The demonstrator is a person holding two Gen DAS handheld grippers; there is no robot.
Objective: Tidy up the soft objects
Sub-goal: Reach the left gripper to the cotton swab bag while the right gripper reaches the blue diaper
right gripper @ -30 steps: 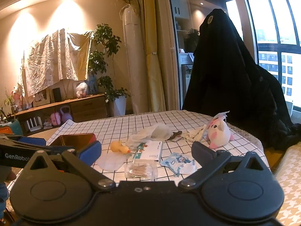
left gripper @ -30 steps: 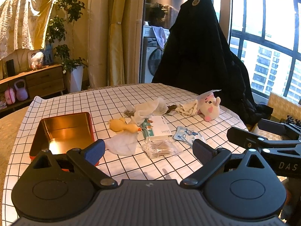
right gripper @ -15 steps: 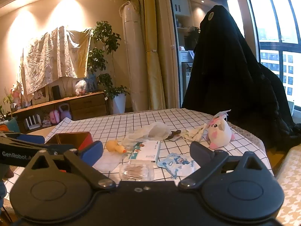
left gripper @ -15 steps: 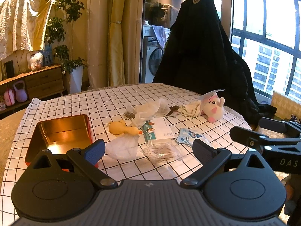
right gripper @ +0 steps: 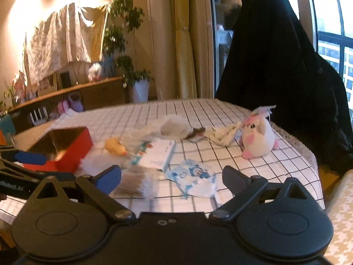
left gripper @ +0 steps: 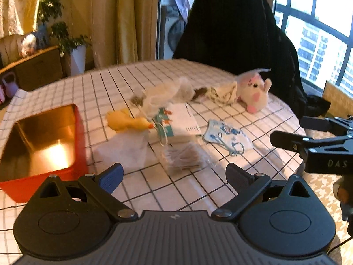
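Both grippers, left (left gripper: 174, 177) and right (right gripper: 172, 180), hover with jaws spread wide, holding nothing. Plush toy (right gripper: 258, 138) near table's (left gripper: 106, 84) far right edge; red tin (left gripper: 42, 141) at left edge.

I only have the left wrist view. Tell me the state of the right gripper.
Observer: The right gripper is open, with nothing between its fingers.
Operator: Now say what lies straight ahead of it.
Observer: The blue patterned pouch lies flat on the checked cloth, just beyond the fingertips and apart from them.
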